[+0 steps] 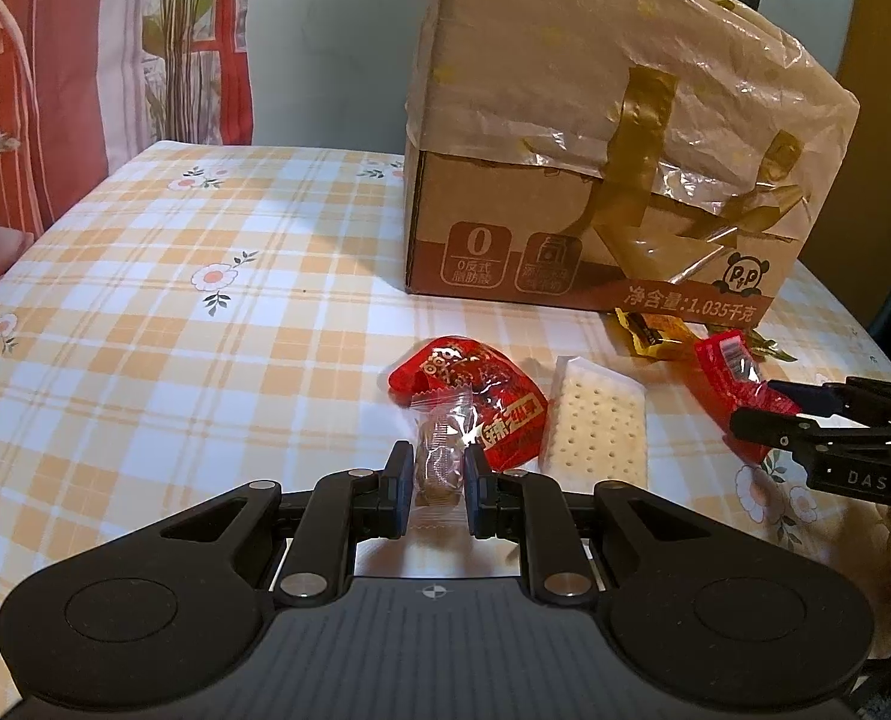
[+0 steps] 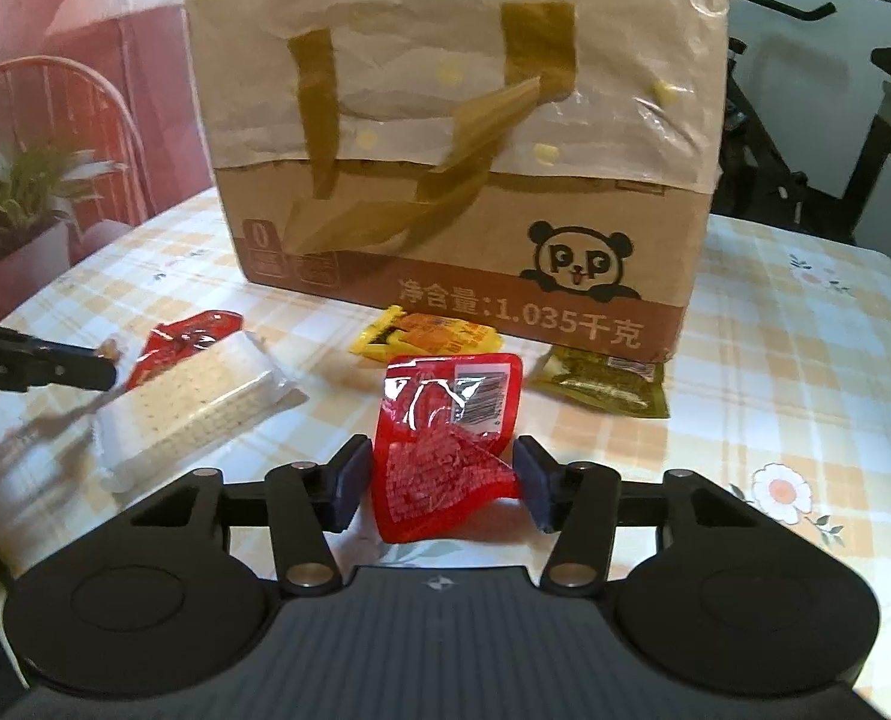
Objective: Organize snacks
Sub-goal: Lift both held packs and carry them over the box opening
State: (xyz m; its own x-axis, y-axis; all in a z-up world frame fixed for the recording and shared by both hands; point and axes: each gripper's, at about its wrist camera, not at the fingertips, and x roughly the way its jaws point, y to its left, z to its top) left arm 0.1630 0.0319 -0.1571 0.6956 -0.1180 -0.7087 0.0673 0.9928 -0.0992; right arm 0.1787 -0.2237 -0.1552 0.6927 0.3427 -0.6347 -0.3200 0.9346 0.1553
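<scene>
Counter [image 1: 145, 300], checked cloth: taped box [image 2: 463, 180] at back, cracker pack [image 2: 193, 402] and loose packets before it. Left hand-held gripper [image 1: 438, 471] clamped on a clear-wrapped candy [image 1: 439, 456]. Right hand-held gripper [image 2: 442, 480] pinching a red packet [image 2: 439, 450], partly closed.

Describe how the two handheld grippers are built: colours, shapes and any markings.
Both are matte black. The left gripper and right gripper each have a ribbed base with a small crosshair mark, two round domed caps, angled link arms with silver pivot pins, and dark blue pads. The right one carries white letters "DAS" on its side. No cables or sleeves show.
</scene>
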